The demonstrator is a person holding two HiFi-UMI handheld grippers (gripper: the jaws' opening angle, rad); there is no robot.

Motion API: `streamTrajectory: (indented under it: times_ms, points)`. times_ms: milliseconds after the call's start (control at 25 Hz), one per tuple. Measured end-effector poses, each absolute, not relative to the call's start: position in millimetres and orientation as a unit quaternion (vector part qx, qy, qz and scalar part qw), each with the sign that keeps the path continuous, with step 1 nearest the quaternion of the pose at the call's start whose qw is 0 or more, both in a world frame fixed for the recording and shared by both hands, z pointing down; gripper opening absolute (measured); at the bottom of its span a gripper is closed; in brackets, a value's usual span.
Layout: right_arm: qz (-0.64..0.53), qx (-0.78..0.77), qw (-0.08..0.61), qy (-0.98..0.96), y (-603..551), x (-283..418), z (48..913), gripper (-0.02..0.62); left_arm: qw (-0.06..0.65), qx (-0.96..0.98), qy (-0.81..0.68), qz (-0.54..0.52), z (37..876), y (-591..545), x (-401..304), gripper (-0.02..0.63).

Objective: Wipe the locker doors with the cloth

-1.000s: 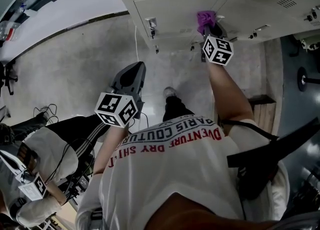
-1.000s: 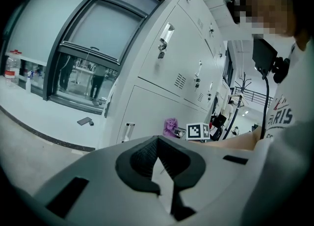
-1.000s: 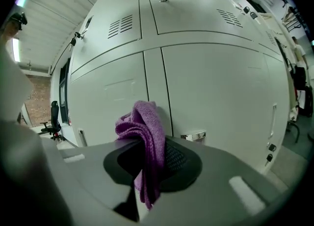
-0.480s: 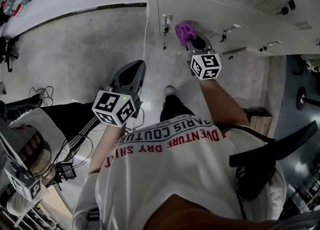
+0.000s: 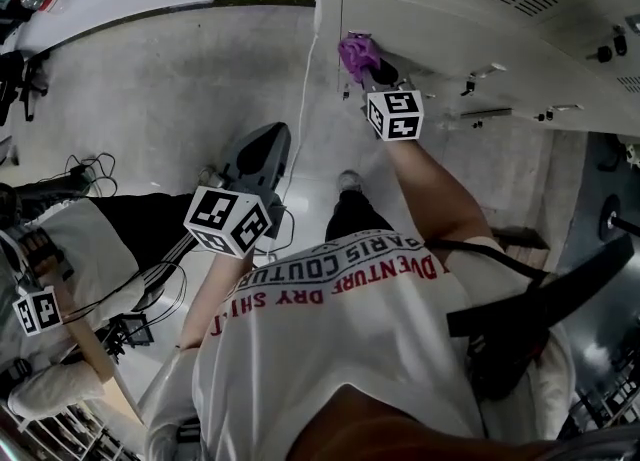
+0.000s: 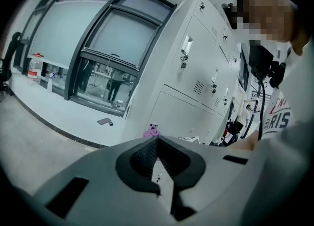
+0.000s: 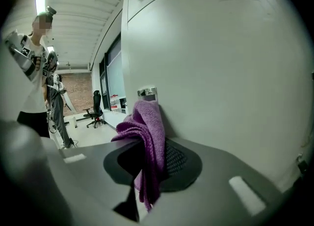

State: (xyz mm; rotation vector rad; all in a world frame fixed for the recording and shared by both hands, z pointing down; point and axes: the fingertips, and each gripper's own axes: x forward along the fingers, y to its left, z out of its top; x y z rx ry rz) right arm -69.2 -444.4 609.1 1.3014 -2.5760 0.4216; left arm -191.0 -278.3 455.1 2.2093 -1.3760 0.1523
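My right gripper (image 5: 370, 71) is shut on a purple cloth (image 5: 355, 52) and presses it against a pale grey locker door (image 5: 450, 9) near the door's left edge. In the right gripper view the cloth (image 7: 147, 141) bunches between the jaws and touches the door (image 7: 221, 73) just below a small metal latch (image 7: 147, 91). My left gripper (image 5: 262, 149) hangs low over the floor, away from the lockers, its jaws shut with nothing between them (image 6: 158, 159). The left gripper view shows the locker row (image 6: 196, 87) from the side, with the purple cloth (image 6: 151, 132) small in the distance.
A second person (image 5: 60, 279) sits or crouches at the left on the concrete floor (image 5: 150, 99), with cables nearby. A white cord (image 5: 300, 129) hangs down by the locker edge. Large windows (image 6: 98, 34) and an office chair (image 7: 93, 107) stand beyond.
My right gripper has carried the cloth leftward along the locker door, toward its left edge. The left gripper has stayed in place.
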Motion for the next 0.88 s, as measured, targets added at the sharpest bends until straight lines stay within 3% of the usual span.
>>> streamTrajectory:
  times_ms: [520, 880]
  points:
    - [0.142, 0.45, 0.12, -0.873, -454, -60, 614, 0.051, 0.265, 0.828, -0.488, 0.074, 461, -286, -173, -0.002]
    - [0.137, 0.482, 0.11, -0.858, -453, -4, 606, 0.051, 0.268, 0.849, -0.447, 0.082, 469, -294, -131, -0.002]
